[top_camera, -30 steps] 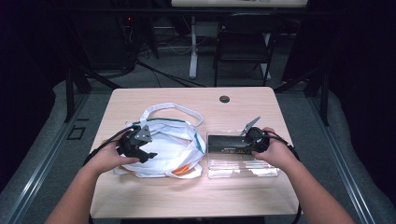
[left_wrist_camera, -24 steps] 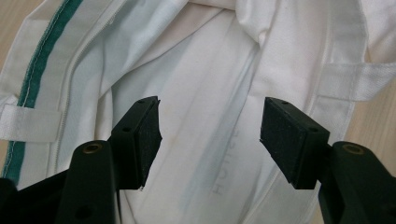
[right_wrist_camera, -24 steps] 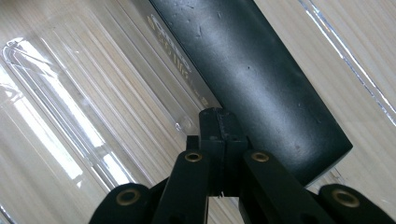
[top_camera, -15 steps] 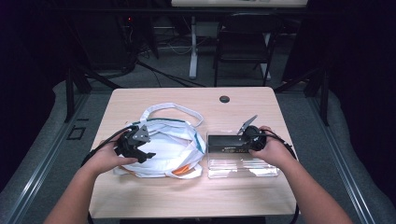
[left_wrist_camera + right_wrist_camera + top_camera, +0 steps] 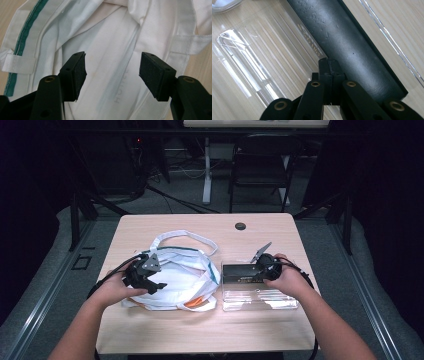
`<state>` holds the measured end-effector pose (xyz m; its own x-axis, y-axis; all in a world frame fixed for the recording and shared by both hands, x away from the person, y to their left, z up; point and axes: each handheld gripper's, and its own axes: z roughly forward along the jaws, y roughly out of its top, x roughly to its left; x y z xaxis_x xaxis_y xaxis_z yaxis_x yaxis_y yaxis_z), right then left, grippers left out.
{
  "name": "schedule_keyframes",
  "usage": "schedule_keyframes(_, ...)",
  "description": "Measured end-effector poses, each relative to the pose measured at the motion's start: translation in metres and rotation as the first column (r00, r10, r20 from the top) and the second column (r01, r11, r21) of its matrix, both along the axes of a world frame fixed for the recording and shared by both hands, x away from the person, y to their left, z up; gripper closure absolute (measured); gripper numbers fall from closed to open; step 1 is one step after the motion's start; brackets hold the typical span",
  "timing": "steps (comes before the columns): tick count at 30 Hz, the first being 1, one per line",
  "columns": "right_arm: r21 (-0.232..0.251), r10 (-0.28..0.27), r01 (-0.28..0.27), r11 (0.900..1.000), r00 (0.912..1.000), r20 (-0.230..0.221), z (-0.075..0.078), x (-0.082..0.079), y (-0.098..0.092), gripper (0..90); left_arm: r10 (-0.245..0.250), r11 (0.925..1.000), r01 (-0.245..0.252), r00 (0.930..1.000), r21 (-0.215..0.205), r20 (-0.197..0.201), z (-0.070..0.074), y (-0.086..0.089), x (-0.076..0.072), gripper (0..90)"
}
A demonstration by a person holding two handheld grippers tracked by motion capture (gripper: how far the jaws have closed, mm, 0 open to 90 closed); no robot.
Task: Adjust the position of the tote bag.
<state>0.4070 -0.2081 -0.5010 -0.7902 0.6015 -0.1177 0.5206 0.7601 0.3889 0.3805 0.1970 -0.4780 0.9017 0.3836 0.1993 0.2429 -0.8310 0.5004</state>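
A white cloth bag (image 5: 185, 275) with a green stripe and long handles lies on the left half of the wooden table (image 5: 200, 332). My left gripper (image 5: 156, 283) hovers over its left side. In the left gripper view, my left gripper (image 5: 112, 72) is open above the bag's fabric (image 5: 112, 32), with nothing between the pads. On the right, a flat black case (image 5: 240, 272) lies with its clear plastic lid (image 5: 260, 299) folded open toward me. My right gripper (image 5: 256, 271) rests at the case's right end. Seen close, my right gripper (image 5: 329, 63) is shut at the seam between the black case (image 5: 352, 47) and the clear lid (image 5: 262, 50); whether it pinches the lid's edge is unclear.
Something orange (image 5: 192, 303) peeks from under the bag's near edge. A dark round grommet (image 5: 240, 226) sits near the table's far edge. A black chair (image 5: 260, 170) and a desk leg stand beyond the table. Bare wood lies along the near edge.
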Motion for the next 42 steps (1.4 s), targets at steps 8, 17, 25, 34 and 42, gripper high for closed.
schedule_keyframes(8,0.002,0.014,-0.014,1.000,0.9999,-0.004,0.000,0.001,0.003,90.0,-0.001,1.0000,0.001,1.0000,0.004,-0.004,0.001,0.001,-0.001,38.0)
schedule_keyframes(17,0.006,0.013,-0.013,1.000,0.9997,-0.022,-0.001,0.001,0.004,90.0,0.007,1.0000,-0.007,1.0000,-0.001,-0.002,0.001,0.002,-0.002,38.0)
schedule_keyframes(25,0.008,0.025,-0.025,1.000,0.9992,-0.031,0.001,-0.004,0.005,90.0,0.007,1.0000,-0.007,1.0000,0.002,-0.005,0.001,0.002,-0.002,38.0)
schedule_keyframes(34,0.019,0.035,-0.034,0.999,0.9992,-0.018,0.007,-0.008,0.006,90.0,0.017,0.9998,-0.017,0.9998,-0.002,-0.007,0.002,0.006,-0.003,38.0)
schedule_keyframes(42,0.035,0.049,-0.049,0.998,0.9988,0.003,0.015,-0.015,0.010,90.0,0.024,0.9997,-0.024,0.9997,0.002,-0.002,0.003,0.009,-0.004,38.0)
